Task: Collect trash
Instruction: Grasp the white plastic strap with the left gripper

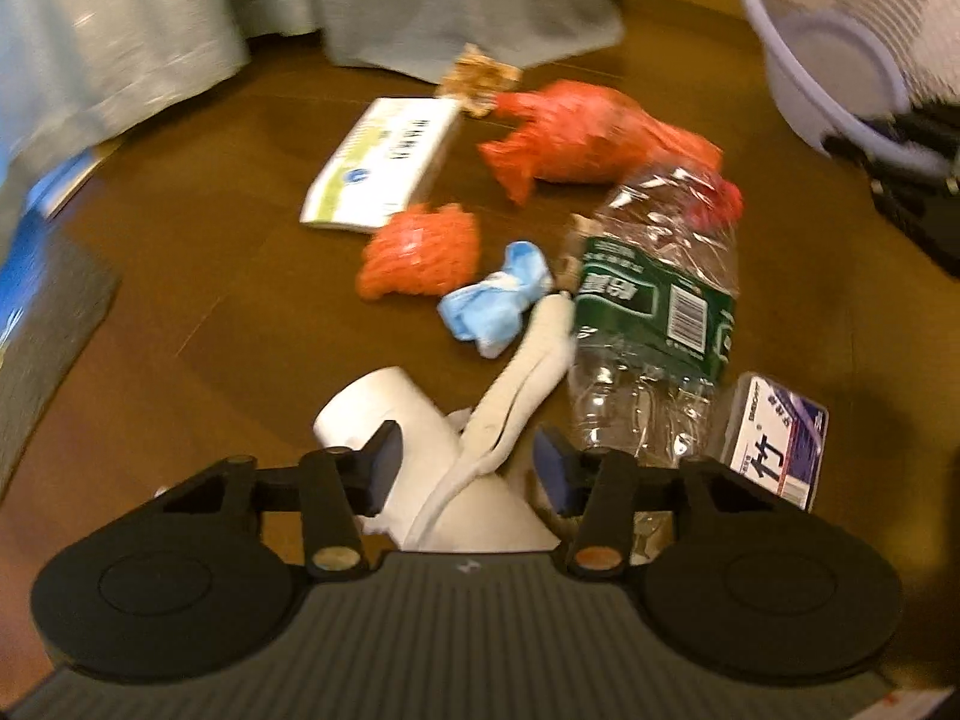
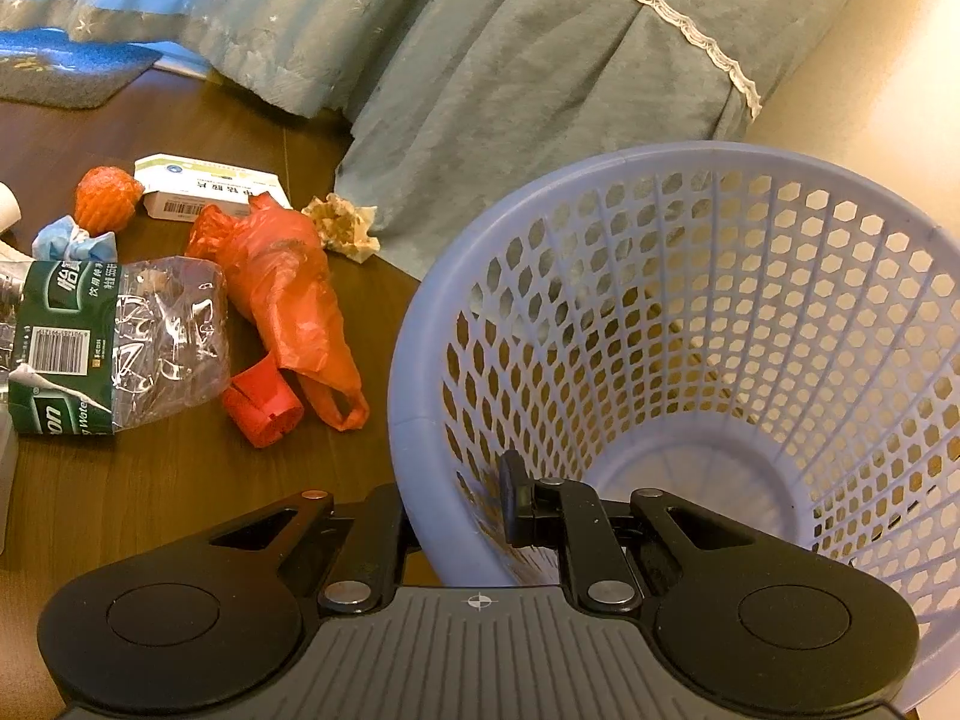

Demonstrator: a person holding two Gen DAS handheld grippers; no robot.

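The right tool (image 2: pixel 459 510) is clamped on the rim of the lilac basket (image 2: pixel 690 312), tipping its perforated plastic mouth toward the litter, presumably to receive it. The left tool (image 1: pixel 465 462) hangs open astride a twisted white cloth (image 1: pixel 528 372) lying over a smooth paper roll (image 1: pixel 372 402). Beyond on the wooden floor (image 1: pixel 210 276) lie a crumpled clear bottle (image 1: pixel 654 312) and an orange plastic bag (image 1: pixel 576 138).
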